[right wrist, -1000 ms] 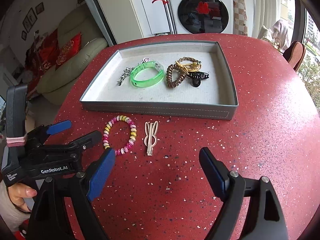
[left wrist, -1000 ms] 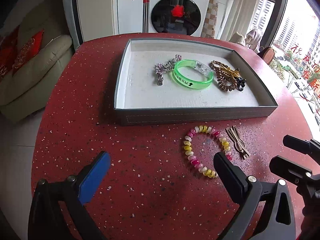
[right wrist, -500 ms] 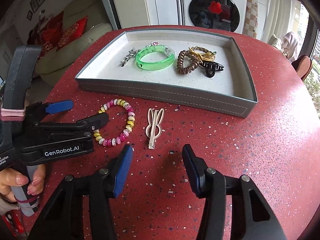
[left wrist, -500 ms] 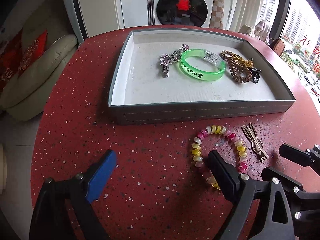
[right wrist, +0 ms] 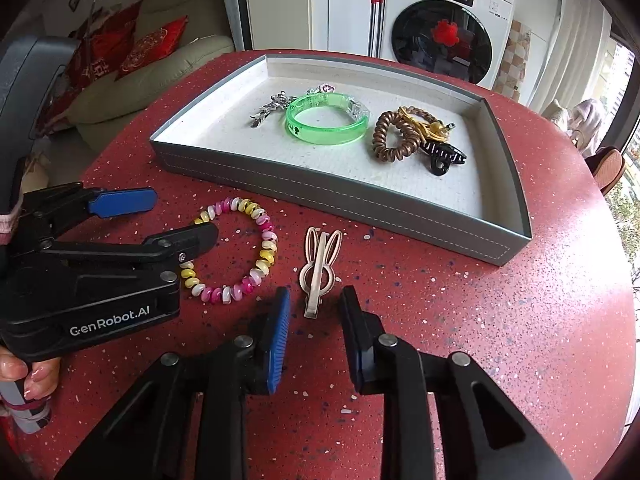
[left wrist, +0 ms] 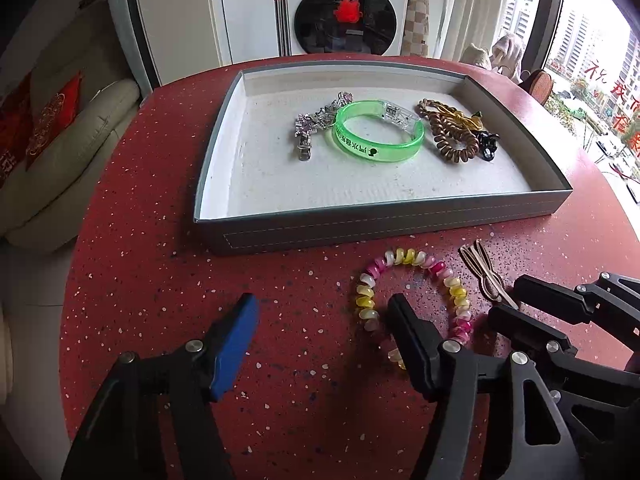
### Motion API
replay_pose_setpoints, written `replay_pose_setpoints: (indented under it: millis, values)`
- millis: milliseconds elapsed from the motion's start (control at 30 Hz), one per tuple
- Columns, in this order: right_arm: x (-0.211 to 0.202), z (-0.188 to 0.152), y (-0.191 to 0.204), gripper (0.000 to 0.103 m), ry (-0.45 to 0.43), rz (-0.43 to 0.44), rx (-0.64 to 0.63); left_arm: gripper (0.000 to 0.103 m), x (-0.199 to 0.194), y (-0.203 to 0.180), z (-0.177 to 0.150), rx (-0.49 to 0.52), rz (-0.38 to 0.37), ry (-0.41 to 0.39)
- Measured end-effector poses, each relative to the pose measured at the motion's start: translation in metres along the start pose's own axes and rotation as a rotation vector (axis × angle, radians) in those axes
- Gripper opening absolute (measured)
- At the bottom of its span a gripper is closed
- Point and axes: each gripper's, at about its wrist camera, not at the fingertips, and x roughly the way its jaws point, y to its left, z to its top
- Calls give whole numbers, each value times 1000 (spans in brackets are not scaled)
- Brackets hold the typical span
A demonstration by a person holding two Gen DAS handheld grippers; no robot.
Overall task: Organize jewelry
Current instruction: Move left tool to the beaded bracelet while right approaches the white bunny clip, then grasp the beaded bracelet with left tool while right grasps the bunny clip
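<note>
A pink-yellow-white bead bracelet [left wrist: 416, 280] [right wrist: 240, 252] and a beige rabbit-shaped hair clip [left wrist: 482, 272] [right wrist: 320, 264] lie on the red table in front of a grey tray [left wrist: 360, 224] [right wrist: 320, 184]. The tray holds a green bangle [left wrist: 376, 136] [right wrist: 324, 118], a silver clip [left wrist: 312, 128], a brown coil tie [left wrist: 452, 136] and a black claw clip [right wrist: 444, 156]. My left gripper [left wrist: 320, 320] [right wrist: 160, 220] is open, its right finger inside the bracelet ring. My right gripper [right wrist: 314, 312] [left wrist: 512, 300] is open, its fingers either side of the hair clip's near end.
The round red table [left wrist: 160, 280] drops off at its left and near edges. A beige sofa [left wrist: 60, 152] stands left, a washing machine [left wrist: 348, 12] behind the tray. A hand [right wrist: 28, 376] grips the left gripper's handle.
Both grippers moved forward and lower toward the table. The right gripper narrowed and came around the hair clip's end. The left gripper's right finger moved into the bracelet ring.
</note>
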Motion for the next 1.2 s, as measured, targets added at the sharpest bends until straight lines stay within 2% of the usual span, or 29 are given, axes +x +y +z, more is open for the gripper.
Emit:
replay_pose_setpoints:
  millis: [67, 133, 533, 567, 667, 767, 800, 900, 1200]
  values:
    - [0, 0, -1, 14, -1, 6, 6, 78, -1, -1, 0, 4, -2, 4]
    - [0, 0, -1, 9, -1, 5, 5, 77, -1, -2, 1, 6, -2, 7]
    - [-13, 0, -8, 9, -33, 12, 33, 73, -4, -2, -2, 10, -18, 14]
    - [-15, 0, -9, 9, -35, 16, 38, 65, -4, -3, -2, 12, -20, 13]
    - [-19, 0, -11, 9, -41, 25, 51, 60, -6, -5, -2, 18, -40, 19]
    - [-23, 0, -13, 9, -48, 28, 59, 32, -7, -5, -1, 25, -54, 16]
    - [-23, 0, -13, 9, -49, 29, 62, 28, -7, -5, -1, 22, -67, 17]
    - [-26, -1, -15, 9, -51, 36, 79, 28, -8, -2, -2, 7, -114, 19]
    - [-37, -3, -21, 9, -68, 50, 110, 28, -24, -2, -2, 9, -141, -22]
